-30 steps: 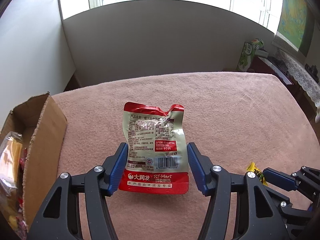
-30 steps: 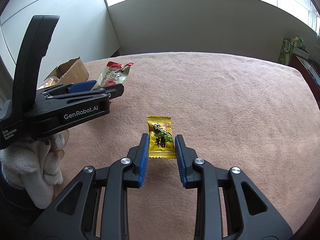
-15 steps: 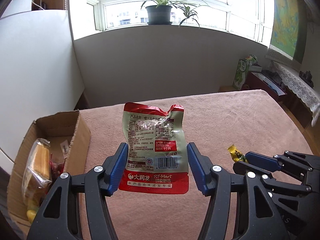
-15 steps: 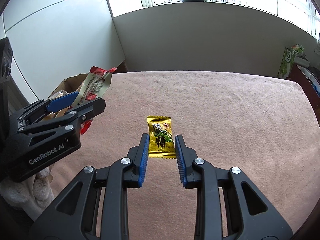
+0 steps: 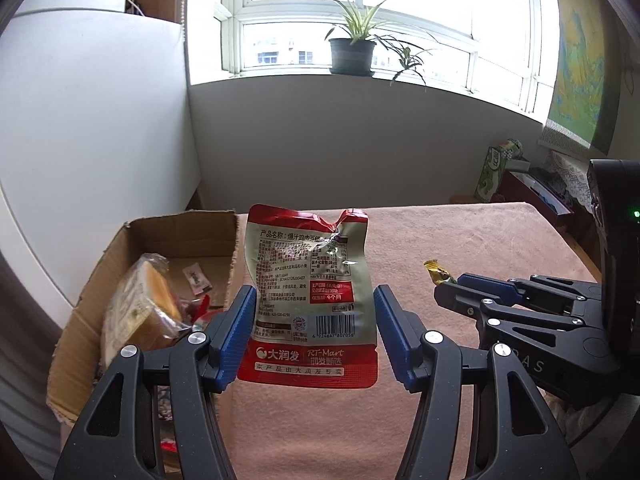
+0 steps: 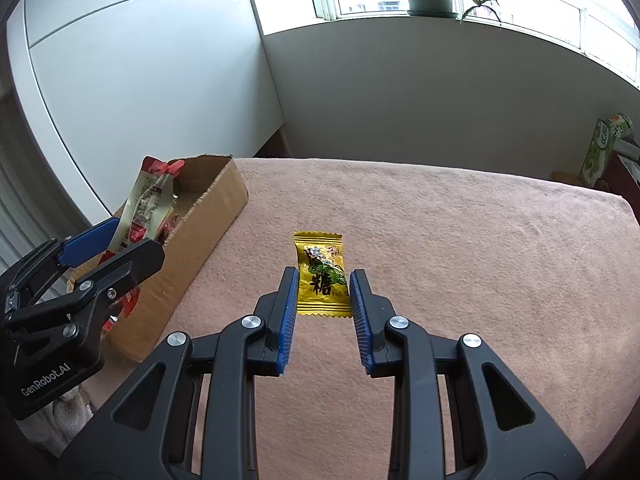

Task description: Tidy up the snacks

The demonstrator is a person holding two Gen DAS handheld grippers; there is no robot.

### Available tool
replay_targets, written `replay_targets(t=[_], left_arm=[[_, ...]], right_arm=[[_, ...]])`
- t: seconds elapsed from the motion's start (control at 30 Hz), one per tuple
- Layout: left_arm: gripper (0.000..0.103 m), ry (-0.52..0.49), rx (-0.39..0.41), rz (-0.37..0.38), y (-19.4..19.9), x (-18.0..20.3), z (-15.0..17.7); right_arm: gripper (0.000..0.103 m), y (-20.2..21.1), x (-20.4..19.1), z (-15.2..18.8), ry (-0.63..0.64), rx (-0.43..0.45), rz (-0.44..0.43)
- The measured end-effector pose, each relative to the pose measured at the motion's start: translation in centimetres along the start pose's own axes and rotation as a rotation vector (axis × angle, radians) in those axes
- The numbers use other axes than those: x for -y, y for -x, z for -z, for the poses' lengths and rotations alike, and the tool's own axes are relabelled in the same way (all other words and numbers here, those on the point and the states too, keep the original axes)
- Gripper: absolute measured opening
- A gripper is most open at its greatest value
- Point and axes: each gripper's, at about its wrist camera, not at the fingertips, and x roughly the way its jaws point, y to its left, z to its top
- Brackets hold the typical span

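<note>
My left gripper is shut on a red and beige snack pouch and holds it upright in the air, beside the right wall of the cardboard box. The pouch also shows in the right wrist view, above the box. My right gripper is shut on a yellow candy and holds it above the pink tablecloth. The candy and the right gripper show at the right of the left wrist view.
The box holds several snacks, among them a clear pack with an orange cake. A green carton stands beyond the table's far right corner. A white wall panel stands behind the box. A potted plant sits on the windowsill.
Both grippers have risen from the table with their snacks. The left gripper has moved left with the pouch toward the box, whose inside now shows.
</note>
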Motion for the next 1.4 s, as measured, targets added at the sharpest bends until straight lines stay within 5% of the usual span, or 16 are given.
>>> replay_targets(t=[0.6,0.73,1.23,1.3,1.37,1.4], left_arm=[[0.063,0.151,0.019,-0.187,2.3,-10.6,2.9],[0.069,0.167,0.031,-0.208,2.6,-11.3,3.1],[0.077,0.161,0.066,-0.183,5.6,-9.8,4.8],[0.077,0.159,0.073,-0.181,6.0,-9.3,5.0],[0.078,0.156,0.074,-0.181,6.2,-8.9,5.1],[0.080,0.158,0.076,-0.177,6.3,-8.7,5.3]], right_arm=[[0.027,-4.8,-13.6,-2.7,0.156,-0.013,-0.216],[0.064,-4.9,-13.9,-2.7,0.140,-0.005,-0.235],[0.064,-0.8,-12.2,-1.0,0.166,0.055,-0.189],[0.069,-0.4,-12.0,-0.5,0.179,0.061,-0.171],[0.087,0.1,-11.8,0.0,0.186,0.078,-0.152],[0.088,0.4,-11.6,0.2,0.189,0.092,-0.143]])
